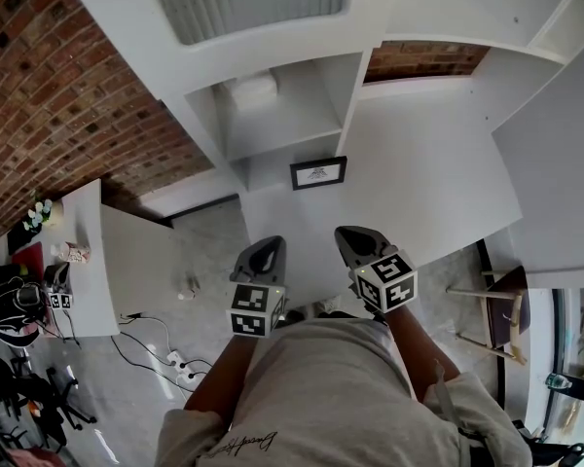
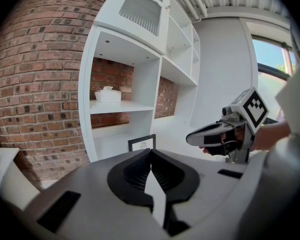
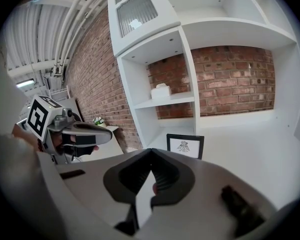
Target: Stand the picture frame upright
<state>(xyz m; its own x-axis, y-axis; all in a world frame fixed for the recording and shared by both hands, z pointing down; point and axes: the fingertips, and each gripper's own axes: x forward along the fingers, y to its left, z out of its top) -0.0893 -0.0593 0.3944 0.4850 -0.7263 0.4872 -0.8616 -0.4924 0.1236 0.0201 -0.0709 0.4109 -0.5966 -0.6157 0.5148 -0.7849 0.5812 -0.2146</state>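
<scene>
A black picture frame (image 1: 318,172) with a white print stands upright on the white counter (image 1: 438,173), at the foot of the shelf unit's divider. The same frame (image 2: 142,143) shows beyond my left jaws and again (image 3: 185,145) beyond my right jaws. My left gripper (image 1: 269,243) is shut with nothing in it, well short of the frame. To its right my right gripper (image 1: 353,232) is also shut and empty. Both are held close to the person's body, side by side. Each sees the other: the right gripper (image 2: 191,139) and the left gripper (image 3: 109,134).
A white box (image 1: 251,90) sits on the shelf above the frame. A brick wall (image 1: 68,95) runs along the left. Below it is a white side table (image 1: 88,261) with flowers and small items. Cables (image 1: 165,358) lie on the floor; a wooden stool (image 1: 492,309) stands right.
</scene>
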